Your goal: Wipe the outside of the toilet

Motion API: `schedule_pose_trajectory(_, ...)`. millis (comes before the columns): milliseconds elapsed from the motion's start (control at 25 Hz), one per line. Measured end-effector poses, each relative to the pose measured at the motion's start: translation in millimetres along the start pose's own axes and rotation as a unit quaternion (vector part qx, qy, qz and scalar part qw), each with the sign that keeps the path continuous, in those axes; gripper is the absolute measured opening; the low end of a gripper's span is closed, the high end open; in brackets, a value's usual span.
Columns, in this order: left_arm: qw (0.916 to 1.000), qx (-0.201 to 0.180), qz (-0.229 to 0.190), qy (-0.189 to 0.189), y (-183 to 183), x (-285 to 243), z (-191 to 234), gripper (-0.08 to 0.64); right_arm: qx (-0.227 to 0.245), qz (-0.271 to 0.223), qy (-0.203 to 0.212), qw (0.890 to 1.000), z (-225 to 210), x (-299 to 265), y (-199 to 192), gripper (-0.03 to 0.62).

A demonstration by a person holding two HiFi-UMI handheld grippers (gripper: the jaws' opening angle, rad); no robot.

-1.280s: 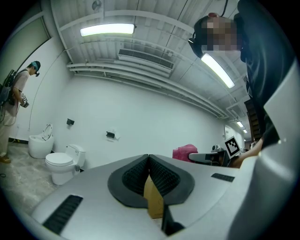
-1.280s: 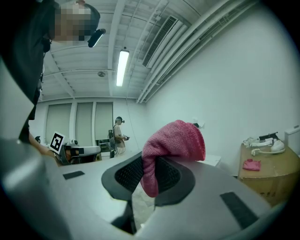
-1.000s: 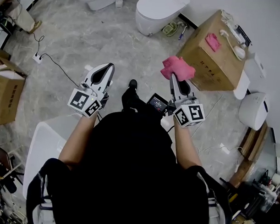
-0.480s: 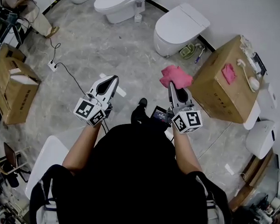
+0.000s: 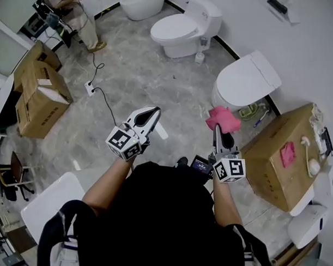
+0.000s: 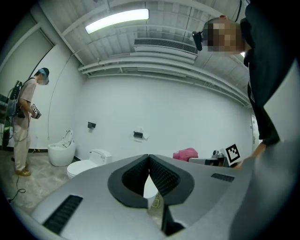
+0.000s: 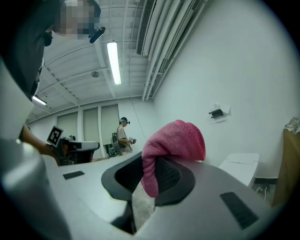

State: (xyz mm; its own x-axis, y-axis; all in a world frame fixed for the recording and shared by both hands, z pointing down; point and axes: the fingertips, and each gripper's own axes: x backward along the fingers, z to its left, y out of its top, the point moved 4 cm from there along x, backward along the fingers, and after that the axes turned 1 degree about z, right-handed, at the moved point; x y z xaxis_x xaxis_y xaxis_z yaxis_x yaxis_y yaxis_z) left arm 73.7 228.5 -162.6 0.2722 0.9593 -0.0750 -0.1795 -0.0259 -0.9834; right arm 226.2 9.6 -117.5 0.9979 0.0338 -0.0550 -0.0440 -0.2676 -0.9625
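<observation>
Grey marble floor (image 5: 136, 63) under me, toilets lined up along the white wall.
My right gripper (image 5: 218, 128) is clenched on a pink cloth (image 5: 222, 118), which bunches up over the jaw tips. The nearest toilet (image 5: 246, 80), lid down, stands at about 1 o'clock from that cloth, apart from it. My left gripper (image 5: 155, 109) has its jaws pressed together on nothing. A cardboard box (image 5: 269, 160) sits at my 3 o'clock.
</observation>
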Motion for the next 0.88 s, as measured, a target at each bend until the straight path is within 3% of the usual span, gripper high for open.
schedule_pose_trajectory(240,0.9999,0.005,-0.009,0.009,15.4,-16.1,51.7,0.015,0.003,0.004,0.008,1.0,0.8,-58.0,0.7,0.072)
schedule_pose_trajectory(400,0.9998,0.016,-0.001,-0.015,11.6,-16.4,95.1,0.015,0.028,0.001,-0.019,0.999,19.4,-88.9,0.3,0.072)
schedule_pose_trajectory(680,0.9907,0.045,0.041,-0.122,-4.8,-93.6,190.1,0.015,0.042,-0.011,-0.119,0.992,13.0,-160.9,6.0,0.072)
schedule_pose_trajectory(880,0.962,0.032,0.083,-0.258,-9.7,-171.1,223.7,0.015,0.024,-0.017,-0.235,0.971,11.8,-199.6,3.9,0.072)
